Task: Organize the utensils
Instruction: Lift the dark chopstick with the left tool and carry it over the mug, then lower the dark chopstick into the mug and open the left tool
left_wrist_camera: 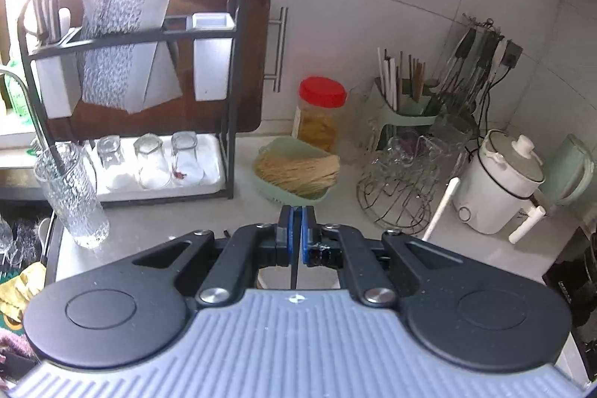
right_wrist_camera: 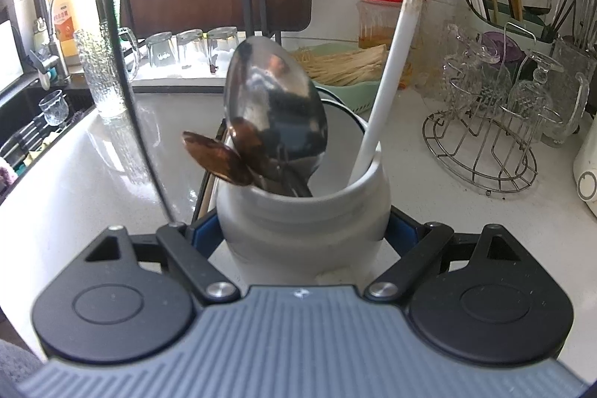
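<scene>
On the left, a tall ribbed clear glass stands on the white countertop by the black dish rack. The left gripper hangs above the counter, its blue pads pinched on a thin dark flat handle whose lower end is hidden. Further right, the right gripper clamps the round white ceramic utensil jar, which already holds a large steel spoon, a brown wooden spoon and a long white handle. Probably the pinched piece goes into the jar next: keep the jar steady, and lower it into the free gap between the spoons and the white handle.
</scene>
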Demonstrator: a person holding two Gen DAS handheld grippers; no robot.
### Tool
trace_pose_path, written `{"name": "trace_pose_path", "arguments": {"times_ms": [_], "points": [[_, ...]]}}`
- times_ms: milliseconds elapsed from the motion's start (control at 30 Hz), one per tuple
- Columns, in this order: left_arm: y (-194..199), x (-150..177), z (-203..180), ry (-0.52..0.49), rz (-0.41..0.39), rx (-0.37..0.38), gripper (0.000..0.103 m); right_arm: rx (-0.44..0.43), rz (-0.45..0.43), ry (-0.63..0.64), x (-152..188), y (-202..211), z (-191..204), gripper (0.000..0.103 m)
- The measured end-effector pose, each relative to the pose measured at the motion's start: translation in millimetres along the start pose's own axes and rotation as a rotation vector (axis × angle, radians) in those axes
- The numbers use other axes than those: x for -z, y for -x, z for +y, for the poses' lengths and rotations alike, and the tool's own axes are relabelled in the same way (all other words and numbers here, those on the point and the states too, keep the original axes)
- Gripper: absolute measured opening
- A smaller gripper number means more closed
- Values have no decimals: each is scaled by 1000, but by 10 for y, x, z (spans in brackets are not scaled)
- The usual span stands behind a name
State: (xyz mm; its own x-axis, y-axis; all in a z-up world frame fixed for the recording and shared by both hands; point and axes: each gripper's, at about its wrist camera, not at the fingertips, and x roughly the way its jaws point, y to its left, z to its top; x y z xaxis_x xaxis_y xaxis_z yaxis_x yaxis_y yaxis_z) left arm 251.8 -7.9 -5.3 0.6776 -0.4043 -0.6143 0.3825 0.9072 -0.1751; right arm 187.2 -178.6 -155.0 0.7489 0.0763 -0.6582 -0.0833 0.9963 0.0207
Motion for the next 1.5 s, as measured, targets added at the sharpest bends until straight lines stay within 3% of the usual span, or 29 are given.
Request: {"name": "trace_pose_path", "arguments": {"times_ms": [567,900,1233,1500], "points": [[575,-594,-373,-83,-159,87,5,4,0,-3,19,33,16,91],[691,-663,-527,-92,-165,164,5,11,-4,-8,33,38,33,91],[472,-613,-599,-115,-83,188,5,12,-4,-10,32,40,33,91],[31,-719,-602,-182,89,206,5,11,-10,-9,44,46,31,91]]}}
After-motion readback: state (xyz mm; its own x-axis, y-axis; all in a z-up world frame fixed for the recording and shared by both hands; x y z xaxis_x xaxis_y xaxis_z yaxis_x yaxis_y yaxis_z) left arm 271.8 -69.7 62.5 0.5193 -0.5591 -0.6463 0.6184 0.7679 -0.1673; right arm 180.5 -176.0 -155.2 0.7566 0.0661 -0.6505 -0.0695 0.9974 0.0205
